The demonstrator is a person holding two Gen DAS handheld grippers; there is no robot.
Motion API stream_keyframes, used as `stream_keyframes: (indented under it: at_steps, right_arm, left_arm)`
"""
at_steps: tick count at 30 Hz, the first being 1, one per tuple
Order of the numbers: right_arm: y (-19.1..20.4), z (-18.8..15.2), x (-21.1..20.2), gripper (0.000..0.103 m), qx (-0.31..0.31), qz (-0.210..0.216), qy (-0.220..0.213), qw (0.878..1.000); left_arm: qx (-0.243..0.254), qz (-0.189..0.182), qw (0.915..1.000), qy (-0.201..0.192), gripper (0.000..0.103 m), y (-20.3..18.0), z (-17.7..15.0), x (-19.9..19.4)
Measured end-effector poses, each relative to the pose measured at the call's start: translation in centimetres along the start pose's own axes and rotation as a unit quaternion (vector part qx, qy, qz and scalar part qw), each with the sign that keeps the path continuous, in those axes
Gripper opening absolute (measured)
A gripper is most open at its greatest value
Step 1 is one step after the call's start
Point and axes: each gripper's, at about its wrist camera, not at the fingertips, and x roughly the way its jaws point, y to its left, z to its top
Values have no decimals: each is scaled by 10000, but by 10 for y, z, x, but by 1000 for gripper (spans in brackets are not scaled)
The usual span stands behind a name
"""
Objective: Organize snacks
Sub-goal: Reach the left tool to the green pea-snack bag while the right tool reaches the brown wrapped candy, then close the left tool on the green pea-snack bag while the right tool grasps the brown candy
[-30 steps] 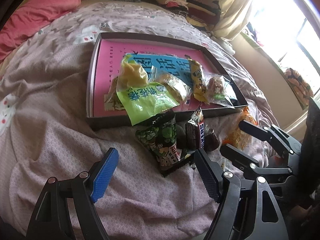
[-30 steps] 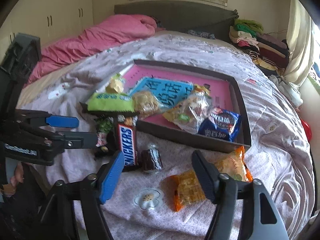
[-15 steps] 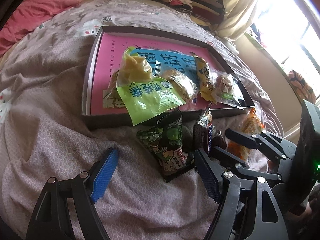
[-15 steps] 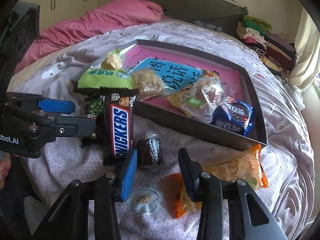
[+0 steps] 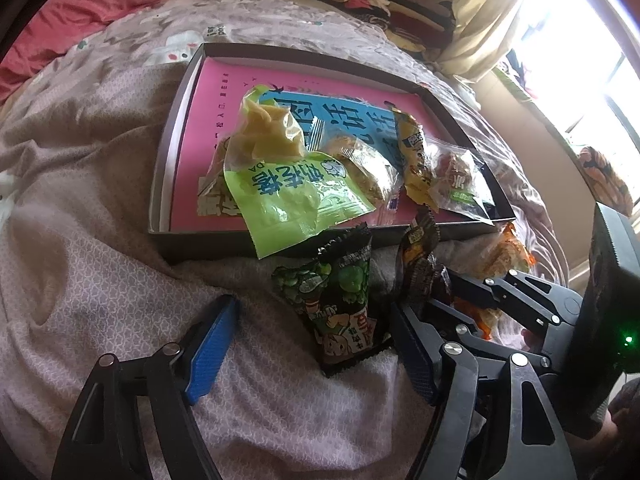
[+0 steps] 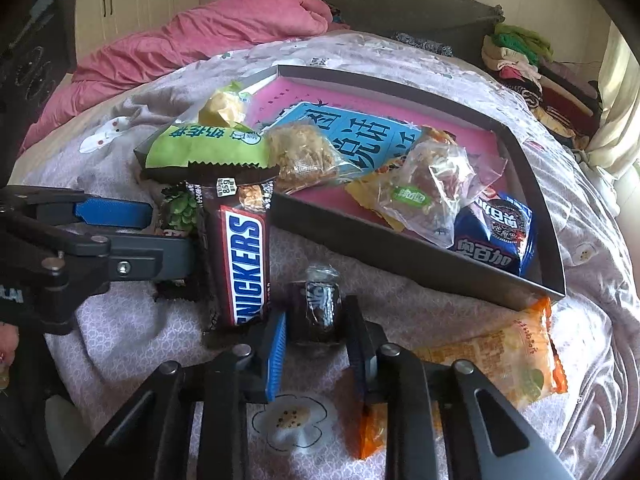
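My right gripper (image 6: 316, 334) is shut on a small dark wrapped snack (image 6: 318, 306) lying on the bedspread, its pads pressing both sides. A Snickers bar (image 6: 244, 264) lies just to its left. My left gripper (image 5: 312, 346) straddles a black-and-green pea snack bag (image 5: 340, 300); its jaws are closing but the pads stand clear of the bag. In the left wrist view the Snickers bar (image 5: 420, 256) hides the dark snack. The dark tray (image 5: 172, 152) with a pink liner holds a lime-green bag (image 5: 288, 196) and several clear-wrapped snacks.
An orange snack bag (image 6: 500, 360) lies on the bedspread right of my right gripper, below the tray's near rim (image 6: 400, 268). A blue packet (image 6: 496, 232) sits in the tray's right corner. A pink duvet (image 6: 200, 36) and stacked clothes (image 6: 520, 64) are at the bed's far end.
My right gripper dropped toward the bedspread and closed from wide open onto the small dark snack. My left gripper's jaws narrowed slightly around the pea bag.
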Motion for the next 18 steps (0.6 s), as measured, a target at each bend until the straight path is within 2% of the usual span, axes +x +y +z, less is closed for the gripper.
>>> stream_keyframes:
  at_steps: [5,7,9,18]
  right_arm:
    - [-4,2,-1,27,169,112,-33,9998]
    - [-5,2,-2,27,215,132,-44,9997]
    - [-6,3,-2,27,235,143,-50,9996]
    - [-11,2,-6,27,377,227,-110,9990]
  left_arm:
    - [-47,58,10000,10,65,-2,3,5]
    - [-45,46,10000,0,51,-4,4,7]
    - [-24,15,10000,16,42,-6,4,10]
    - [-38,-112,9999,-49,35,-4,3,8]
